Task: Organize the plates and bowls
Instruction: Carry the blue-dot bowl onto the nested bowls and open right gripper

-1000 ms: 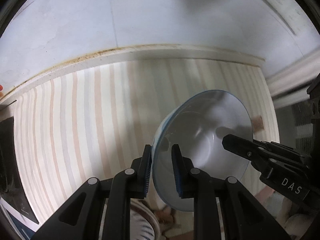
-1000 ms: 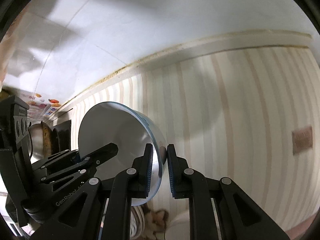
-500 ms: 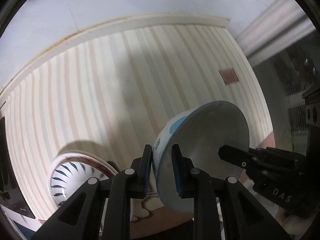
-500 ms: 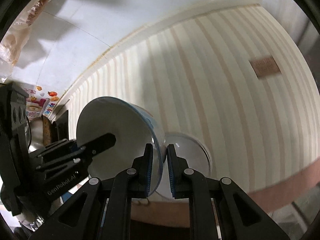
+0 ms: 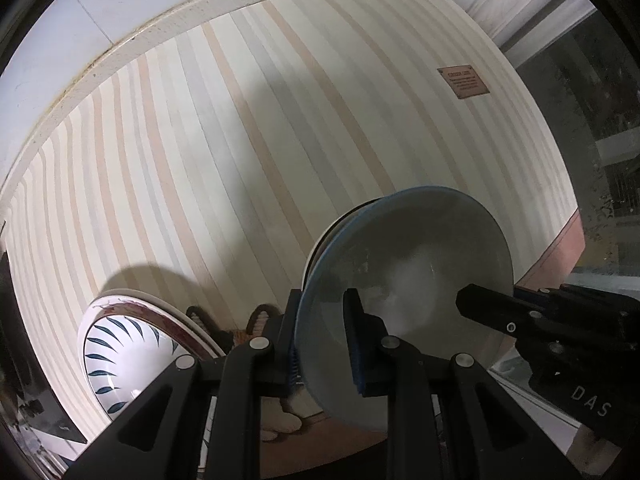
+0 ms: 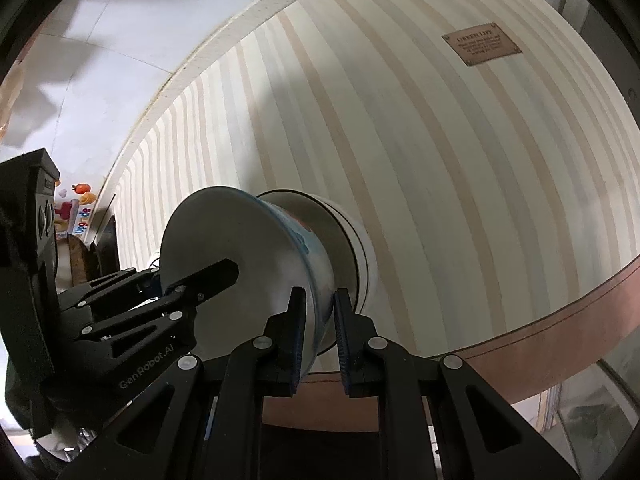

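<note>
Here, two handheld grippers carry one bowl [image 5: 408, 264] between them over a striped tablecloth [image 5: 240, 140]. The left gripper [image 5: 322, 344] is clenched on the near rim, one finger outside the wall and one inside; the right gripper [image 6: 320, 332] pinches the opposite rim in the same way. Gripping at opposite edges appears meant to keep the bowl from swinging or tipping, which a single rim pinch would probably allow. The bowl, white inside with a blue-patterned outer wall, hangs directly above a second white bowl [image 6: 356, 240] standing on the cloth near the table's front edge, apparently to be nested into it; whether the two already touch cannot be told. To the left rests a leaf-patterned plate [image 5: 120, 356], well apart. A brown label [image 6: 482, 44] lies far back.
</note>
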`<state>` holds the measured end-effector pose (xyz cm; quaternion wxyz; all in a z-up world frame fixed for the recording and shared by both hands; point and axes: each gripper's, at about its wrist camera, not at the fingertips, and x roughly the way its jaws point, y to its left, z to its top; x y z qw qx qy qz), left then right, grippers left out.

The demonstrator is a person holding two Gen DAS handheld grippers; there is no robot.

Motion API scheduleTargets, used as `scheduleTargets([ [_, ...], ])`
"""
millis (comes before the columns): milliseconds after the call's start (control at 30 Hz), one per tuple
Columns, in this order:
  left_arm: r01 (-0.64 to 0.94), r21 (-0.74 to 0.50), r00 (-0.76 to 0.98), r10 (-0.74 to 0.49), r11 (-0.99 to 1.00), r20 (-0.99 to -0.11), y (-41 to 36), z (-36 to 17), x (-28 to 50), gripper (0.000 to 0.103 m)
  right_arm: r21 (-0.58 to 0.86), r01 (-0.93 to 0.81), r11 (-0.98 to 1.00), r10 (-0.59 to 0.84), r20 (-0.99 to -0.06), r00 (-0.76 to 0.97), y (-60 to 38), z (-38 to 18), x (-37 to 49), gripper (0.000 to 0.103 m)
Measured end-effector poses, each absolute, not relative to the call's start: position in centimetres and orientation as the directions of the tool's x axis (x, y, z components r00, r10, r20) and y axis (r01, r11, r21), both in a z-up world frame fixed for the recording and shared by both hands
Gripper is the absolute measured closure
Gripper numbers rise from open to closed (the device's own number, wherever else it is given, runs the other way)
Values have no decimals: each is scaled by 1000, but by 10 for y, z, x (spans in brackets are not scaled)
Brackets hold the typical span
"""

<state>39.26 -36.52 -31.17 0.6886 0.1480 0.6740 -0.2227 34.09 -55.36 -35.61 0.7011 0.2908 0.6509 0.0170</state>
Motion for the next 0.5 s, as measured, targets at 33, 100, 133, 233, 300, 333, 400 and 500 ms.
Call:
scheduleTargets([
  [33, 505, -89, -1, -103, 858, -995, -365, -312, 393, 85, 427, 355, 832, 400, -904, 151, -554, -357, 342, 87],
  [100, 502, -85, 2, -99, 861, -995, -366, -314, 394, 85, 417, 354, 837, 389, -909, 151, -554, -358, 343, 87],
  [133, 498, -90, -4, -101, 863, -995, -365, -315, 394, 85, 409, 351, 842, 380, -912, 151, -553, -357, 345, 86],
  [233, 492, -97, -7, -107, 865, -994, -364, -316, 394, 85, 396, 352, 848, 366, -918, 150, -552, -354, 349, 84],
  [300, 492, -98, -4, -110, 865, -994, -363, -315, 392, 85, 386, 347, 854, 356, -922, 150, -552, -352, 350, 84],
  [333, 494, -98, -1, -113, 864, -994, -362, -313, 392, 85, 376, 347, 859, 346, -926, 149, -551, -351, 350, 84],
  [400, 497, -103, 6, -122, 862, -993, -361, -308, 390, 85, 380, 351, 856, 348, -925, 153, -550, -350, 349, 84],
  [500, 506, -105, 34, -142, 856, -989, -353, -290, 385, 85, 375, 345, 861, 338, -927, 164, -549, -344, 346, 84],
])
